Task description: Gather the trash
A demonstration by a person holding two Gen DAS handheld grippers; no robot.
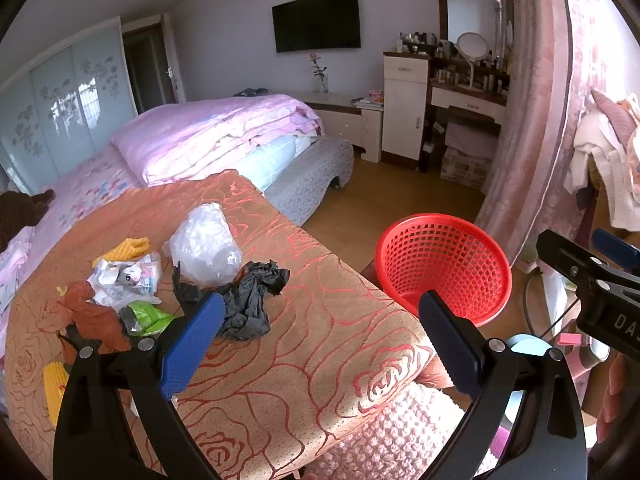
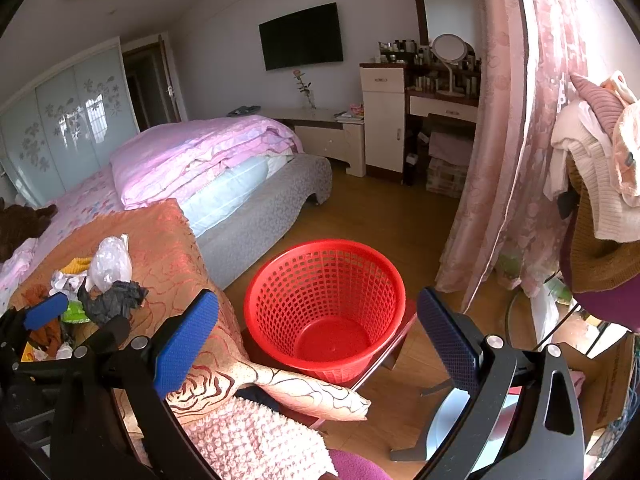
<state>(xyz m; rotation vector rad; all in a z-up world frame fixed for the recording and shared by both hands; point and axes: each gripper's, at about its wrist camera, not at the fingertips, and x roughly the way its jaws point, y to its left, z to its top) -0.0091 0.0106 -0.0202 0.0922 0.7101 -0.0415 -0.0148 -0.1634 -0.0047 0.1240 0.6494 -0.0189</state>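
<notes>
A pile of trash lies on the orange rose-patterned cloth (image 1: 304,344): a crumpled black bag (image 1: 244,300), a clear plastic bag (image 1: 206,240), white wrappers (image 1: 128,276), a green packet (image 1: 150,316), a brown scrap (image 1: 92,316) and yellow pieces (image 1: 128,248). My left gripper (image 1: 320,312) is open and empty, its left finger just in front of the black bag. The empty red mesh basket (image 2: 324,308) stands to the right of the cloth. My right gripper (image 2: 318,312) is open and empty, above the basket. The black bag (image 2: 114,300) shows at the right wrist view's left.
A bed with pink bedding (image 1: 216,136) lies behind the cloth. A dressing table (image 1: 464,96) and pink curtain (image 1: 532,120) stand at the right. Clothes (image 2: 592,168) hang at far right. Wooden floor (image 2: 384,216) lies beyond the basket.
</notes>
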